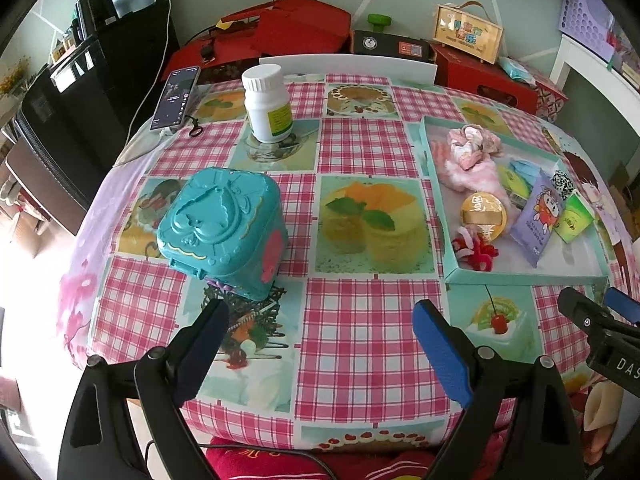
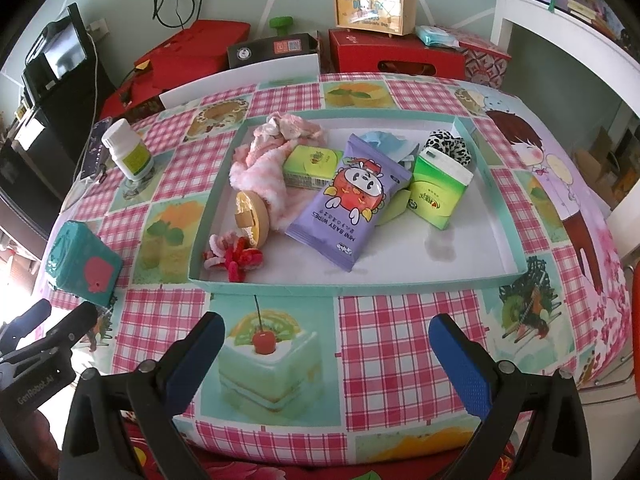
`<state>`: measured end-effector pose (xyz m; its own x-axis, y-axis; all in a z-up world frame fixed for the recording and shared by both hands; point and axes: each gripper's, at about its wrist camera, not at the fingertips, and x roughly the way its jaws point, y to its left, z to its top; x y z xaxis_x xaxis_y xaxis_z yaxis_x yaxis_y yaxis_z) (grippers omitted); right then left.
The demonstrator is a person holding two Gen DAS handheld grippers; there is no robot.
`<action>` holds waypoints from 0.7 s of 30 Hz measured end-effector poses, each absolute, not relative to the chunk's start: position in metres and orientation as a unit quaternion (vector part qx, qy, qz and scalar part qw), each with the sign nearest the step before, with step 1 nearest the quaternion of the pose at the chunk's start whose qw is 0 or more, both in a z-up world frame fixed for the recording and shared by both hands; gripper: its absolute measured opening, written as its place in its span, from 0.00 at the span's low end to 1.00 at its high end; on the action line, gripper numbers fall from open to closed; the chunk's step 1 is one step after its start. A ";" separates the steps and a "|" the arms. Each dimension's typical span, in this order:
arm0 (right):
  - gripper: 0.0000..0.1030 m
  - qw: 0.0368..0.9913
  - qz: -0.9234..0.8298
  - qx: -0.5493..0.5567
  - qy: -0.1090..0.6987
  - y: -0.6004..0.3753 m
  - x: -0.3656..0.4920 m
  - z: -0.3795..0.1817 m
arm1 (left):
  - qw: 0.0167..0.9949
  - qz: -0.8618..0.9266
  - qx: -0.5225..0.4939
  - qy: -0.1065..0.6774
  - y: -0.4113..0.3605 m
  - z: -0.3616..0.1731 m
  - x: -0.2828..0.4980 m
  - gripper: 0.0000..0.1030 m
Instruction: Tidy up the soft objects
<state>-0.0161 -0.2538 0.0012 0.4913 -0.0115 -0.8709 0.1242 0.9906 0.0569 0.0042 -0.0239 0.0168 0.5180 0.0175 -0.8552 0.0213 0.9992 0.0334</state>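
Note:
A shallow teal tray (image 2: 352,286) (image 1: 520,278) holds the soft things: a pink fluffy cloth (image 2: 260,168) (image 1: 472,172), a purple baby-wipes pack (image 2: 352,200) (image 1: 538,216), two green tissue packs (image 2: 436,188) (image 2: 310,162), a red and white scrunchie (image 2: 234,258) (image 1: 476,250), a leopard scrunchie (image 2: 450,146), a blue cloth (image 2: 380,140) and a round gold tin (image 2: 252,218) (image 1: 482,210). My left gripper (image 1: 320,332) is open and empty above the table's near edge. My right gripper (image 2: 326,344) is open and empty in front of the tray.
A teal plastic box (image 1: 222,228) (image 2: 80,270) stands left of the tray. A white pill bottle (image 1: 268,102) (image 2: 130,150) and a phone (image 1: 176,98) sit at the far left. Red boxes (image 2: 396,56) and a wooden case (image 2: 374,6) stand behind the table.

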 end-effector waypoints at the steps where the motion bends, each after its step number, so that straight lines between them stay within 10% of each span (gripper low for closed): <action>1: 1.00 0.862 -0.040 0.056 0.503 -0.254 -0.016 0.001 | 0.871 0.000 0.021 0.490 -0.024 0.017 0.004 0.90; 21: 1.00 0.853 -0.050 0.066 0.515 -0.259 -0.016 -0.003 | 0.869 0.000 0.029 0.493 -0.025 0.017 0.004 0.90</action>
<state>-0.0157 -0.2586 -0.0031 0.4646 -0.0172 -0.8853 0.1537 0.9862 0.0615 0.0040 -0.0253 0.0169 0.5134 0.0283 -0.8577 0.0293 0.9983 0.0505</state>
